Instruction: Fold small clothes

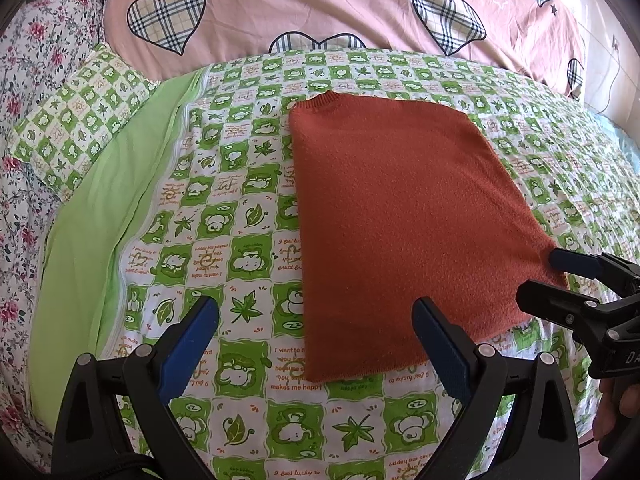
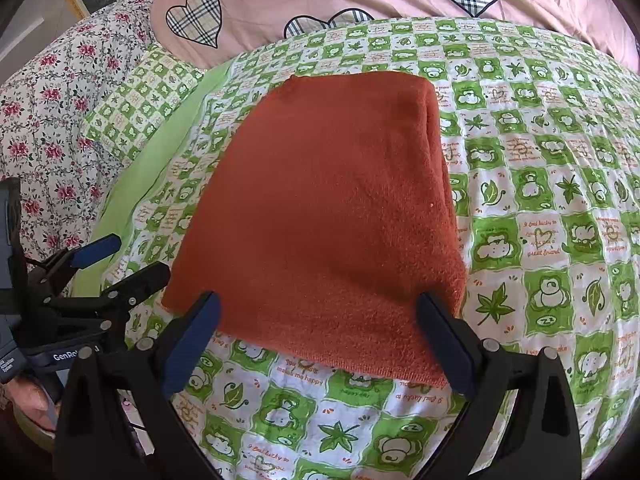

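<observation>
Flatly folded, a rust sweater (image 1: 404, 216) is spread on the bed (image 1: 224, 208).
Both the left gripper (image 1: 316, 344) and right gripper (image 2: 318, 336) are held wide apart at its near edge.

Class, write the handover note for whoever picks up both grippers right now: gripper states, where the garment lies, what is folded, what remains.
Left gripper: open, empty, hovering over the near left corner of the rust-orange knit sweater.
Right gripper: open, empty, straddling the sweater's near hem.
Sweater: lies flat on the green-checked bedsheet, already folded into a long rectangle; no sleeve shows, collar at the far end, layered fold along its right edge.
Left to do: probably one more fold, hem toward collar, to make it compact.
</observation>
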{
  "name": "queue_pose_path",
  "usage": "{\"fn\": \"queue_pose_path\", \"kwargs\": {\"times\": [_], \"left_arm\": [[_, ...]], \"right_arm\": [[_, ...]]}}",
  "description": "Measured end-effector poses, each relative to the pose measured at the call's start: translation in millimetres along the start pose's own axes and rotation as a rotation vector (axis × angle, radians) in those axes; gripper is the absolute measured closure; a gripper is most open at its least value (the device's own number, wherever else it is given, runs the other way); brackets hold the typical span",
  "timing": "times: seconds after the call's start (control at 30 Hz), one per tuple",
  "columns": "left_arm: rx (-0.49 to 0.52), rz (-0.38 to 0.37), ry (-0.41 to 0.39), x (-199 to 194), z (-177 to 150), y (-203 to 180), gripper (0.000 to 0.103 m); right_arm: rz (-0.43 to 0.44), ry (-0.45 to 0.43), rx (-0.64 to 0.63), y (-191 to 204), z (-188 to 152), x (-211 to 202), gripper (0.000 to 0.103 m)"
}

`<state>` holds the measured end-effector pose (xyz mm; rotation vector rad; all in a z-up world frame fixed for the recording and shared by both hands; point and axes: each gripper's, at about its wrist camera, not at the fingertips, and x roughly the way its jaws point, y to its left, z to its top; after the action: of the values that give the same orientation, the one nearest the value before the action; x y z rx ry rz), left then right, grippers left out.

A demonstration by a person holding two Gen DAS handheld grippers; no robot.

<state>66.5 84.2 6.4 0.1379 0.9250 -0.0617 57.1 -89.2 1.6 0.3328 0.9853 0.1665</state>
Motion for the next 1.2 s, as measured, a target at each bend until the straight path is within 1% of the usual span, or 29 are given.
{"fn": "queue_pose_path", "kwargs": {"times": [1.2], "left_arm": [[0.016, -0.007, 0.002, 10.4, 13.7, -9.8, 0.006]], "right_arm": [[0.009, -0.013, 0.013, -5.9, 8.4, 0.1, 0.005]]}}
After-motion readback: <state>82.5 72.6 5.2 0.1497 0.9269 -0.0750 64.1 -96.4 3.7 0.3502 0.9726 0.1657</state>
